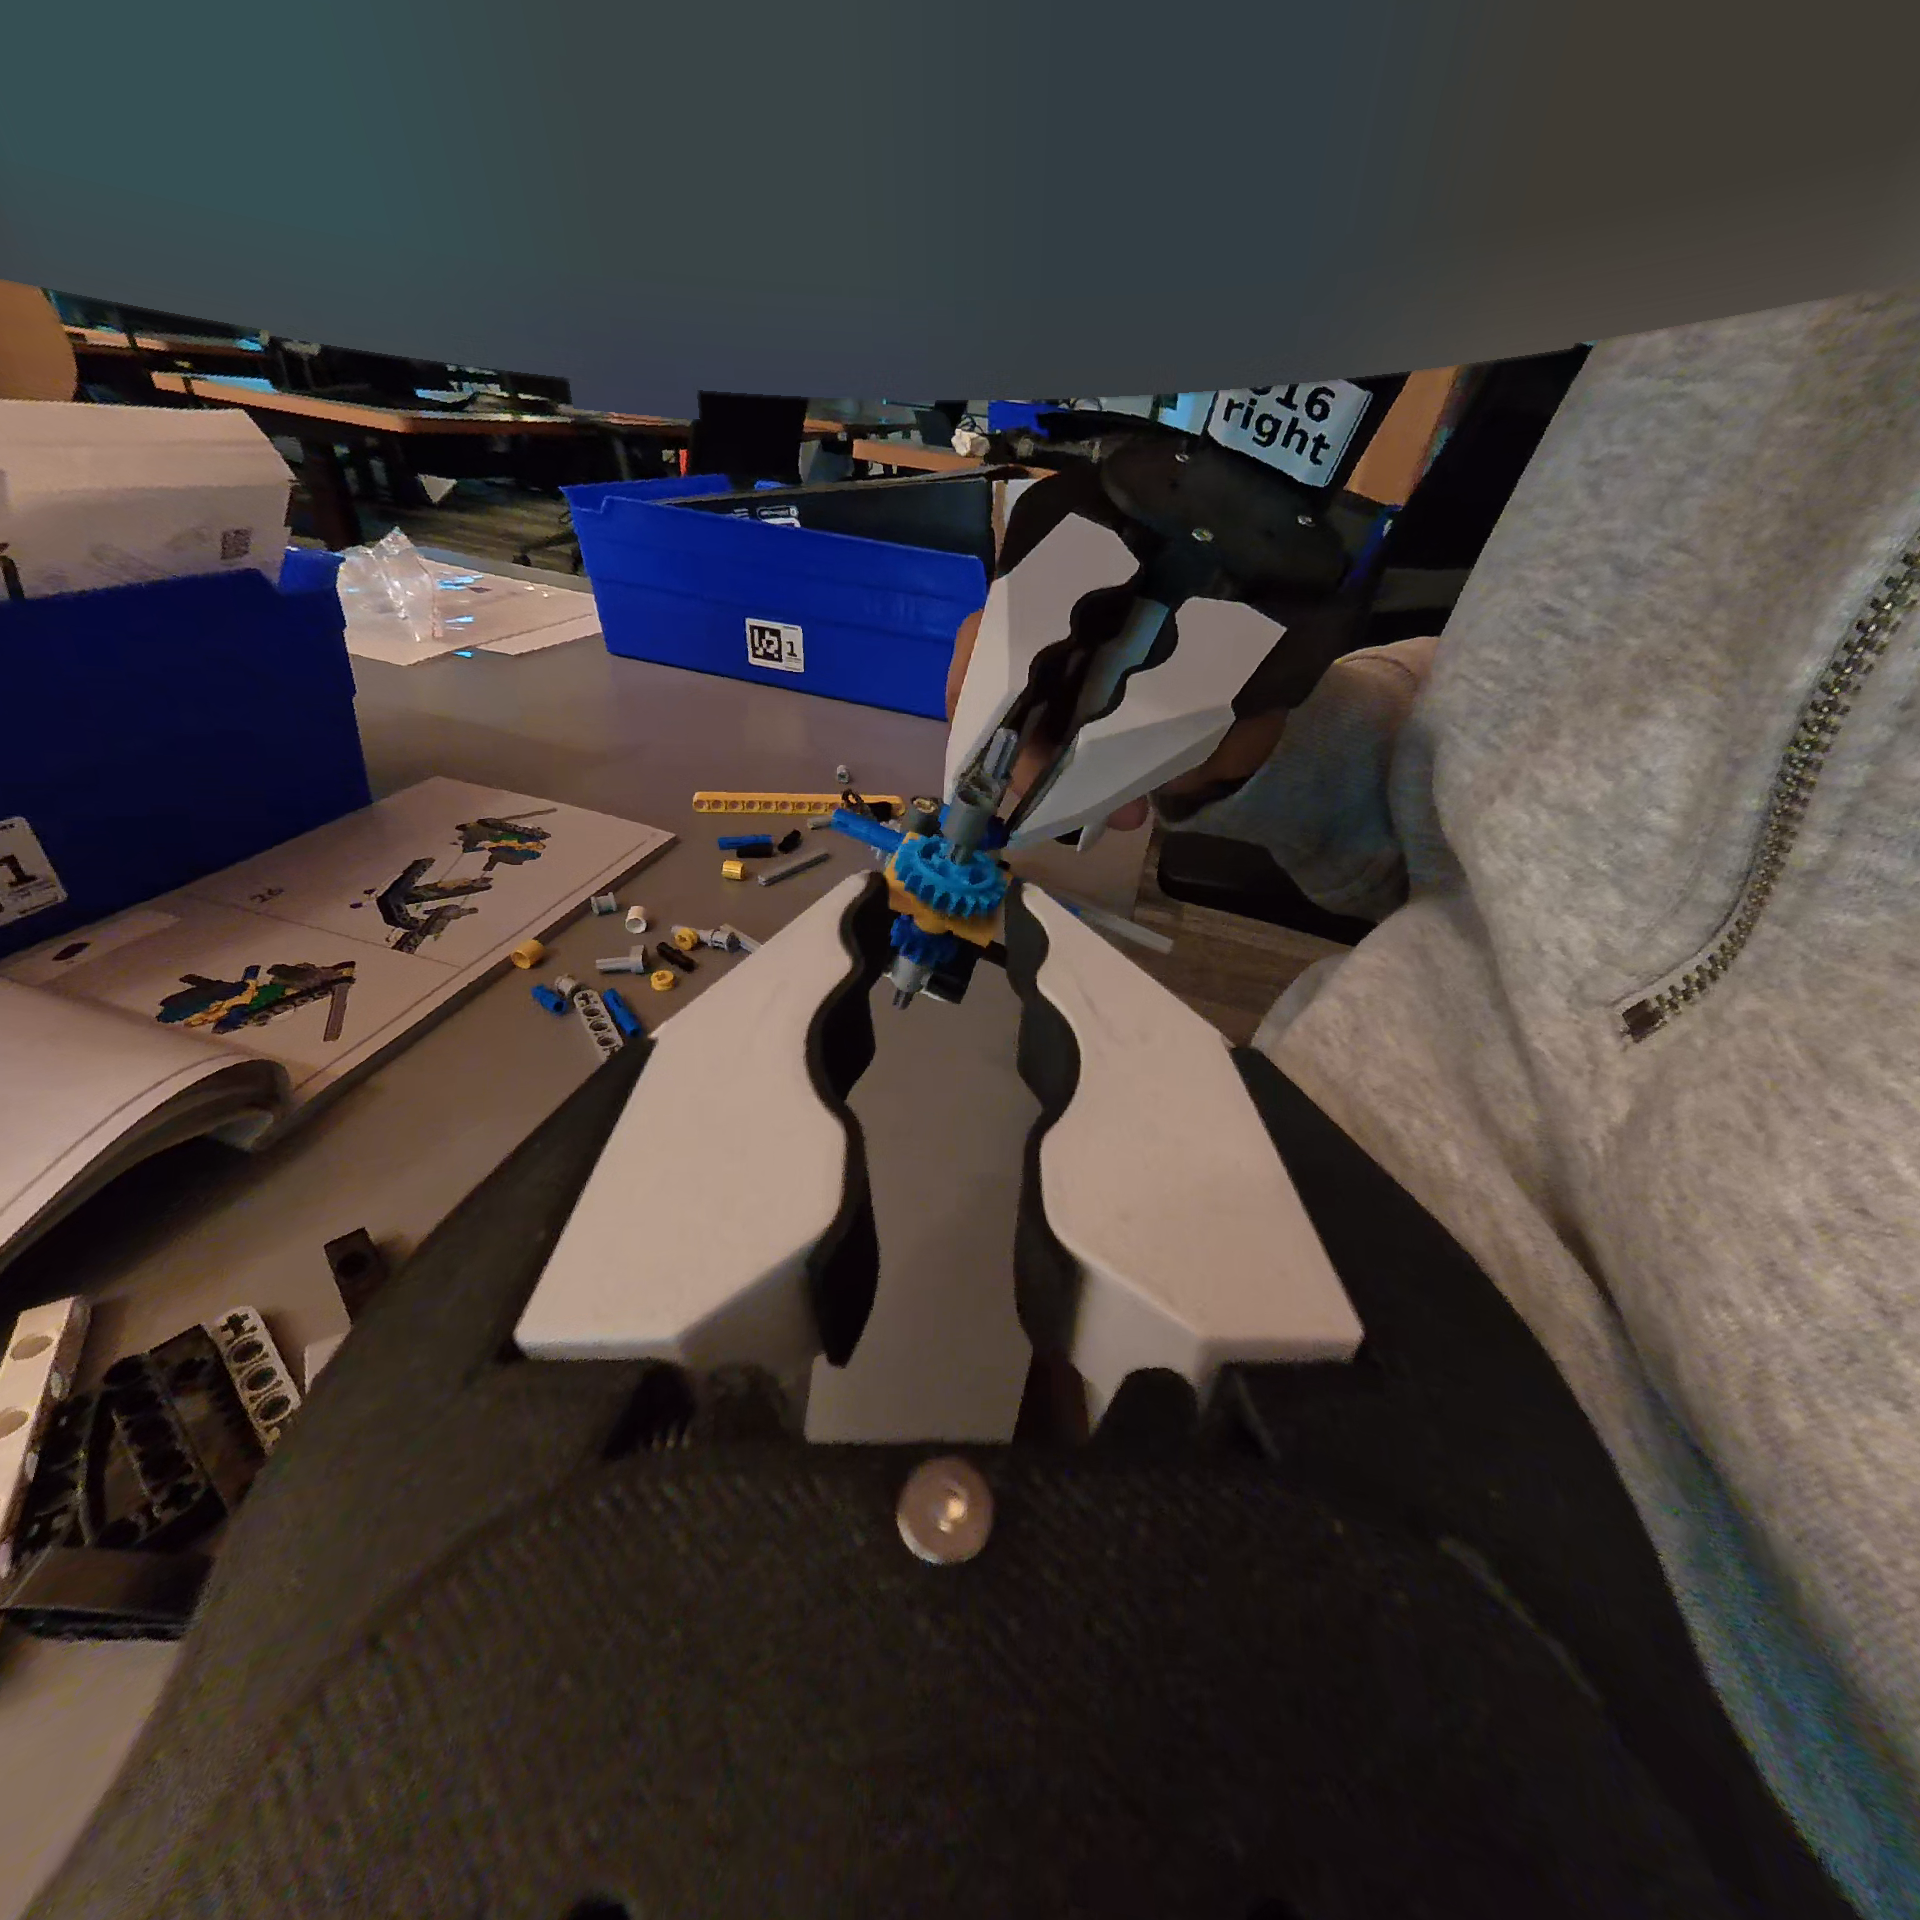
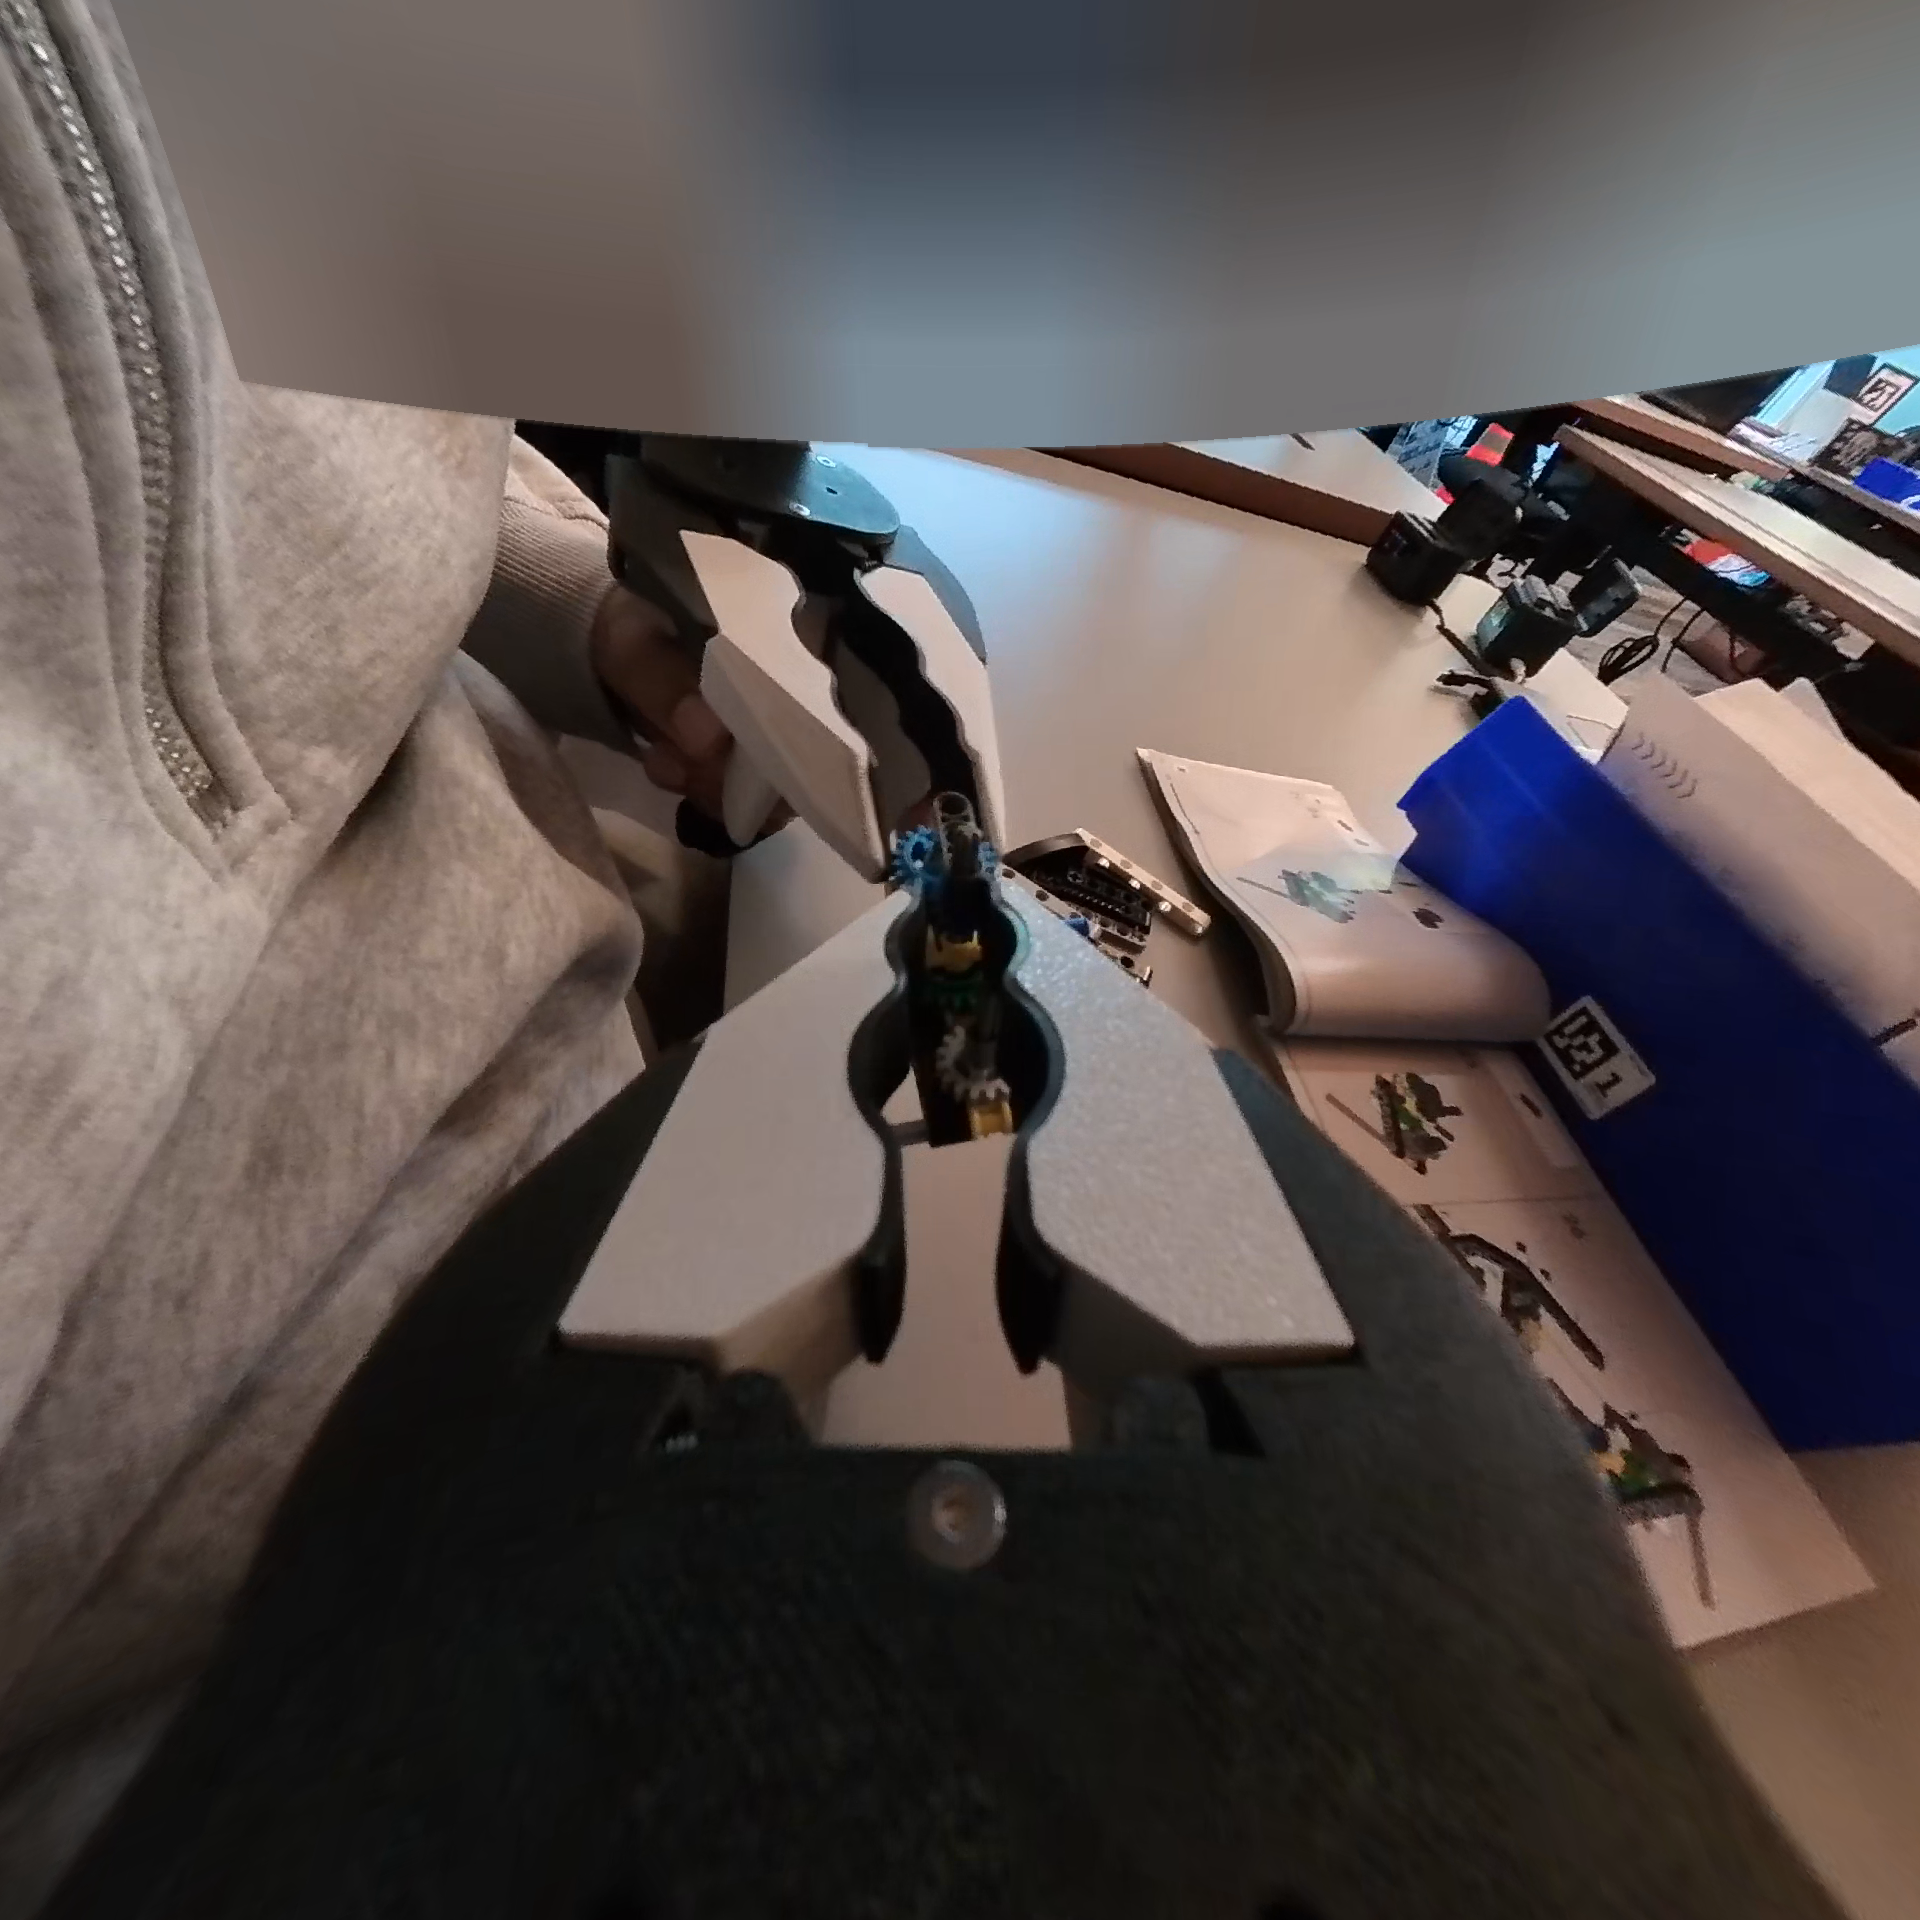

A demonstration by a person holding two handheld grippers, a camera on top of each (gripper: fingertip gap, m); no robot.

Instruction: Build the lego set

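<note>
A small lego gear assembly is held in the air between both grippers. In the left wrist view its blue gear (image 1: 951, 871) sits on a yellow part, with a grey axle (image 1: 975, 805) sticking out. My left gripper (image 1: 945, 894) is shut on the gear end. My right gripper (image 1: 992, 821) comes in from the upper right, shut on the axle end. In the right wrist view my right gripper (image 2: 954, 914) grips the long black body of the gear assembly (image 2: 961, 1039), which carries yellow, green and grey parts. There the left gripper (image 2: 925, 857) pinches its far blue-gear tip.
An open instruction booklet (image 1: 343, 935) (image 2: 1340, 914) lies on the table. Blue bins (image 1: 790, 592) (image 1: 156, 727) (image 2: 1714, 1091) stand around it. Loose small pieces (image 1: 644, 956) and a yellow beam (image 1: 790, 802) lie ahead. A black-and-white frame (image 1: 145, 1434) (image 2: 1101, 894) lies near. A person's grey hoodie (image 1: 1662, 935) is close. Both grippers' tips are close together, under 4 cm apart.
</note>
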